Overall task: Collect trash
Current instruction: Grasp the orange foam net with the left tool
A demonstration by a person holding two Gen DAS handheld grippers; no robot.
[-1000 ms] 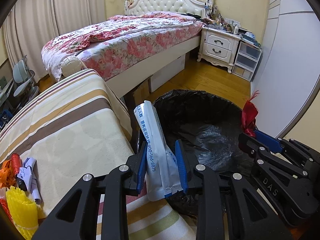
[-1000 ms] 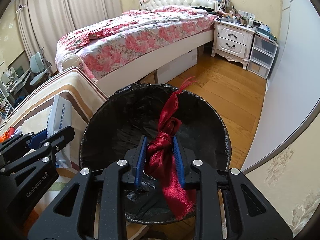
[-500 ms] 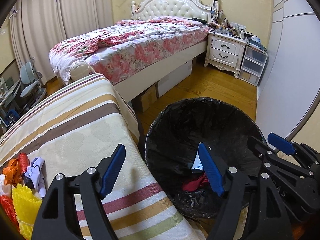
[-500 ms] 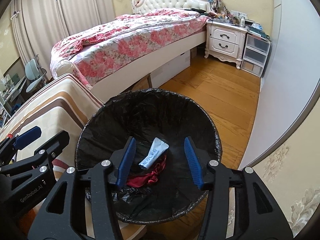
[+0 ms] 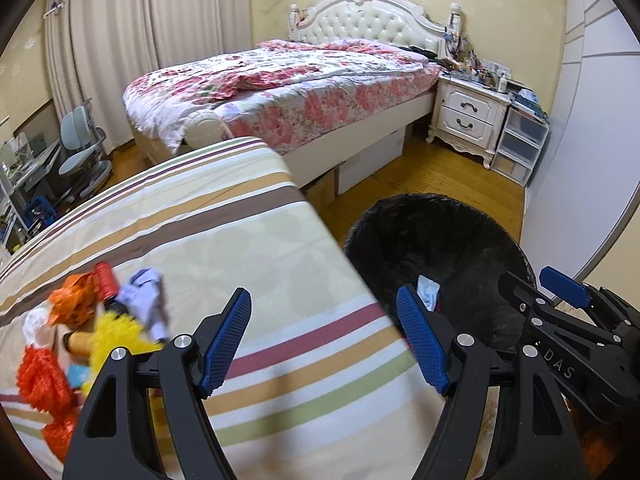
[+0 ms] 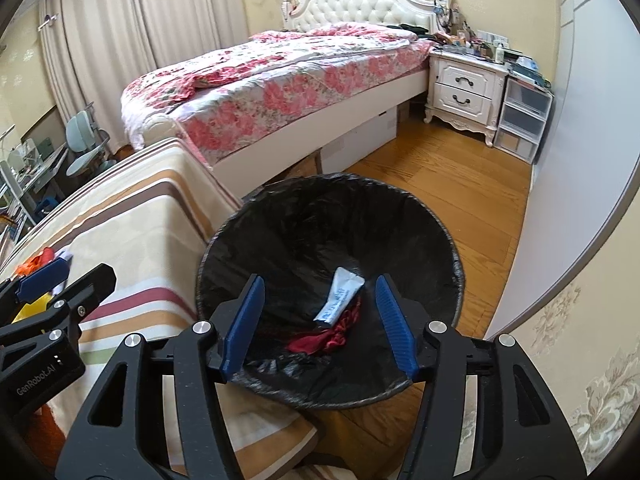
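Your left gripper (image 5: 324, 340) is standing with its blue-padded jaws wide apart and nothing between them, hovering over the near right part of the striped cream, brown and red cloth-covered table (image 5: 224, 248), close to the table's right edge. Your right gripper (image 6: 318, 324) is hanging above the round bin lined with a black plastic bag (image 6: 448, 248), its jaws are opening, and they are carrying nothing; the bin's contents are showing through the gap well below.

Inside the bin, a white and blue printed sachet (image 6: 340, 298) is lying on the bag's bottom, tilted, its lower end resting on a crumpled dark red satin ribbon (image 6: 328, 336). Both are lying loose, touched by neither gripper. In the left wrist view only the top of the sachet is showing, behind the right finger.

The bin is standing on the wooden floor (image 6: 472, 184), just beside the table's right edge.

Uncollected trash is sitting in a heap (image 5: 84, 328) on the table's near left area, well apart from your left gripper: orange crumpled wrapping, a red spool-like cylinder, a white and lilac scrap, yellow and orange-red honeycomb pieces. The heap is blurred, so finer detail cannot be told.
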